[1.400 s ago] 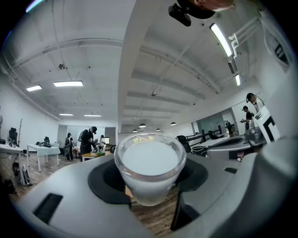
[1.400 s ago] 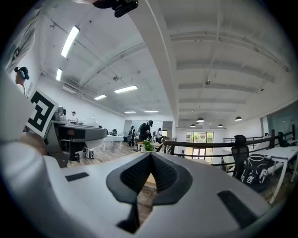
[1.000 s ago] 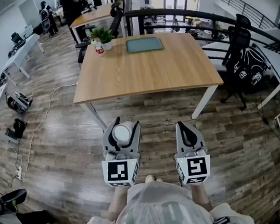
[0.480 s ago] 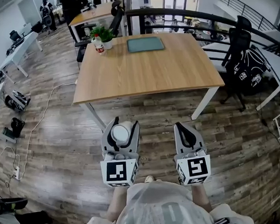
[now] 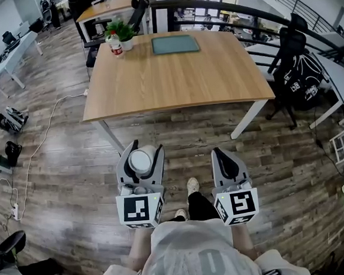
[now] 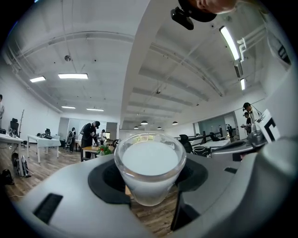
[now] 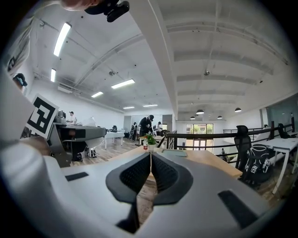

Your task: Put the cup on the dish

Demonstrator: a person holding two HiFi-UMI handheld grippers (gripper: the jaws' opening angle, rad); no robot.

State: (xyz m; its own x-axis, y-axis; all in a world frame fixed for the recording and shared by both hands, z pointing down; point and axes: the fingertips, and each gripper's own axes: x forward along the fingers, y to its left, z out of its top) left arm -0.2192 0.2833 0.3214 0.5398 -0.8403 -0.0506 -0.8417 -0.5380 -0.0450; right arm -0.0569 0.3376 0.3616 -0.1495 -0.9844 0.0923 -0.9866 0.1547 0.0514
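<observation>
Looking at it, the step seemed to be the carry: the cup (image 5: 140,161) was gripped in the left claw (image 5: 144,149), out over the floor (image 5: 73,165) and well short of the table (image 5: 174,86). The flat greenish dish (image 5: 175,43) sat near the table's far edge, so the next move called for reaching across the top and lowering the cup upright onto it. Left claw's jaws stood fairly wide, pressed on the cup's sides. Right claw (image 5: 218,153) was closed up, nothing in it.
</observation>
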